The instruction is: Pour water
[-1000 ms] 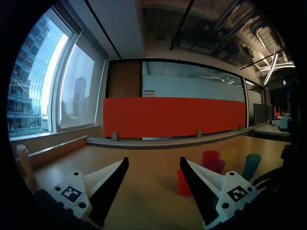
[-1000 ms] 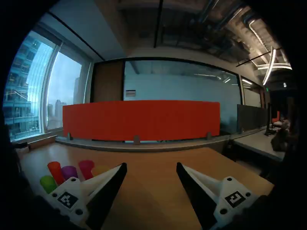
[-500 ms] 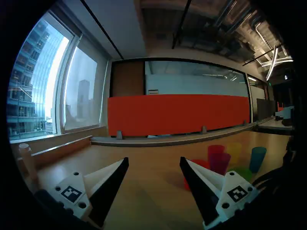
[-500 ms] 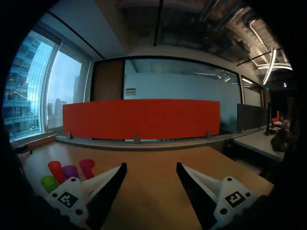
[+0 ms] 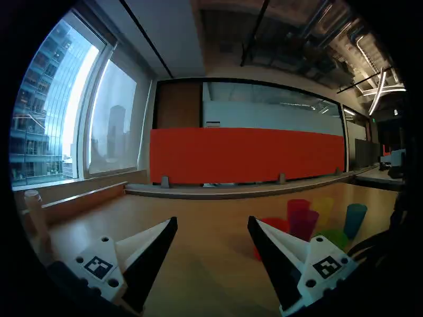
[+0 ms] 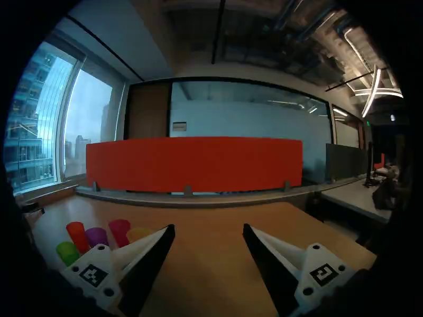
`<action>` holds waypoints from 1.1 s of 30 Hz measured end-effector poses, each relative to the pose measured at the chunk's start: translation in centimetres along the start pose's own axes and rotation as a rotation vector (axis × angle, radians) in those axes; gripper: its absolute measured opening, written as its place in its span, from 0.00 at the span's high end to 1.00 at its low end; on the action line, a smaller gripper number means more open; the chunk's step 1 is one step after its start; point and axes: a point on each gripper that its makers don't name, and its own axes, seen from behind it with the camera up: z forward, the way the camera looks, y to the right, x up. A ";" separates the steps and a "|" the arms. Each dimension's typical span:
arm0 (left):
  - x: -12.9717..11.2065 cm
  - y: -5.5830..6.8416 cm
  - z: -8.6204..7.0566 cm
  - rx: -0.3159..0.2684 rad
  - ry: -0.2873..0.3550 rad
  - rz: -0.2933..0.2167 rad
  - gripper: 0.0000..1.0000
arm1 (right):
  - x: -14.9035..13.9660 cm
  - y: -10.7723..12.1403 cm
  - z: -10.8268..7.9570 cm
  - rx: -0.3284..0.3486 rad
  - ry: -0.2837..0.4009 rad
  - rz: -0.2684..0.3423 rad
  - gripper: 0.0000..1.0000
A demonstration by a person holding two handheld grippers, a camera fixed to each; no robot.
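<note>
- The left gripper (image 5: 211, 235) was spread wide and held nothing, over the wooden table (image 5: 201, 211)
- The coloured cups (image 5: 304, 222) stood clustered on the table, partly behind one finger
- The right gripper (image 6: 209, 238) was equally wide and empty, the same cups (image 6: 97, 236) off to its left

Both views look from low over the wooden table (image 5: 211, 238) toward the orange screen (image 5: 243, 156), far off. Both share that screen and the coloured cups (image 5: 304, 222) before it.

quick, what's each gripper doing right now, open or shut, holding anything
Left hand-held gripper: open, holding nothing.
Right hand-held gripper: open, holding nothing.
</note>
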 end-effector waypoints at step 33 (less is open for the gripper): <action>-0.6 -0.1 0.2 0.006 -0.025 0.004 0.01 | -0.2 0.2 0.6 0.007 0.051 -0.044 0.00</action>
